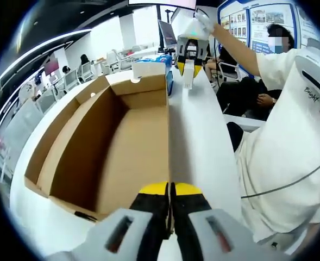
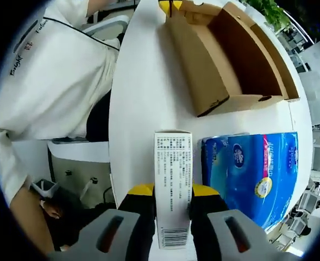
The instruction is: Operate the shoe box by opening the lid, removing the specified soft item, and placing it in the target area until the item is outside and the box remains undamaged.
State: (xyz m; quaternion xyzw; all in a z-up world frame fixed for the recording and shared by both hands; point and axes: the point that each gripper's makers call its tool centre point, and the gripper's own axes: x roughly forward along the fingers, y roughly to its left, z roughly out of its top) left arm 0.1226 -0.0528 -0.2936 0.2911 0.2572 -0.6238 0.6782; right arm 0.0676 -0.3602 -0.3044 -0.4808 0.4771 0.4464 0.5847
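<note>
The open cardboard shoe box (image 2: 233,60) lies on the white table (image 2: 143,103). The right tongs (image 2: 173,197) are clamped on a small white printed carton (image 2: 173,179), held above the table beside a blue tissue pack (image 2: 257,174). The left tongs (image 1: 170,190) are pressed together, gripping nothing, at the box's near wall.

the brown cardboard shoe box (image 1: 121,136) lies open on the white table (image 1: 203,147) — a white printed carton (image 2: 173,185) held above.

Cardboard box (image 2: 233,60) on table (image 2: 140,98); tissue pack (image 2: 252,174) just beside it.
</note>
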